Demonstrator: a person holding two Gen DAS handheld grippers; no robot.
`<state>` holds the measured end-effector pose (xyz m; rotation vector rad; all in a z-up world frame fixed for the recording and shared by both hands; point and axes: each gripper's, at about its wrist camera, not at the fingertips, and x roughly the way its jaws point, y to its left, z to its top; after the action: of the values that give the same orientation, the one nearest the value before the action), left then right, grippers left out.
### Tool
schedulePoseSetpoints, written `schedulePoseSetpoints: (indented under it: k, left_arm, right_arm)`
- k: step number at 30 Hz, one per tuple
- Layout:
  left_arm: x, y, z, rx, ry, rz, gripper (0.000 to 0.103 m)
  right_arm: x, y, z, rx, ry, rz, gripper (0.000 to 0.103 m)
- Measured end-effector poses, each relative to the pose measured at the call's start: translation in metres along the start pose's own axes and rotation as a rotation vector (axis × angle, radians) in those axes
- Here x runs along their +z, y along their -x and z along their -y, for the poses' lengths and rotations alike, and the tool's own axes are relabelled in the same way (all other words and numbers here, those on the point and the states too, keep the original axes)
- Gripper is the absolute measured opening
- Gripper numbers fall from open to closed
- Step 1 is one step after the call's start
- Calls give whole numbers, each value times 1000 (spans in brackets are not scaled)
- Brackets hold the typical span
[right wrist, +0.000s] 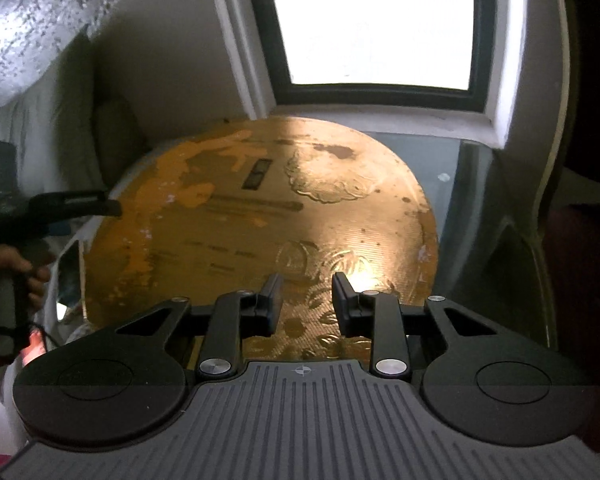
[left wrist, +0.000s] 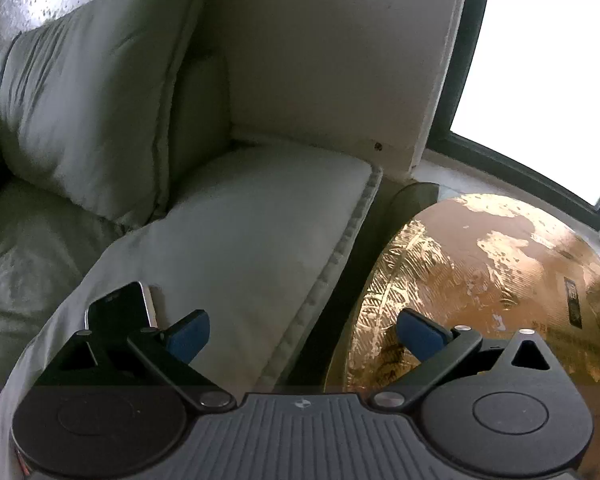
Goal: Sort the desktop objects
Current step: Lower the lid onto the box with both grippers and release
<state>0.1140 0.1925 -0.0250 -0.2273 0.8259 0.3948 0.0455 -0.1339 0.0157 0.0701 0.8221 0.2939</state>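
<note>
A dark phone (left wrist: 118, 308) with a pale rim lies face up on the light sofa cushion (left wrist: 260, 220), just left of my left gripper's blue left pad (left wrist: 188, 336). My left gripper (left wrist: 302, 316) is open wide and holds nothing; it spans the cushion's seam and the edge of a round gold board (left wrist: 480, 272). My right gripper (right wrist: 307, 280) hangs over the near part of the same gold board (right wrist: 260, 208). Its black fingers (right wrist: 272, 300) are drawn in close and parallel, with only a narrow gap and nothing between them.
The gold board rests on a glass table (right wrist: 460, 168) under a bright window (right wrist: 380, 20). A sofa back cushion (left wrist: 84, 120) and a wall (left wrist: 320, 60) rise behind the seat. At the left of the right wrist view a hand (right wrist: 8, 276) grips the other tool's handle.
</note>
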Motion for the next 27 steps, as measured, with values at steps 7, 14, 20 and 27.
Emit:
schedulePoseSetpoints:
  k: [7,14,20,27]
  left_arm:
    - [-17,36,10,43,-114,-42,101]
    - [-69,71,27,57,-285,-67,102]
    - [-80,79,26,44,-287,-95,103]
    - [-74,84,18,67,-265,-120,97]
  right_arm:
    - [5,13,-11,12,24,-5,42]
    - [-13,12,-21,12,69,-104,42]
    - [-28,25,-15,19,36,-114,42]
    - [-35,41,-12,14,18,-92,46]
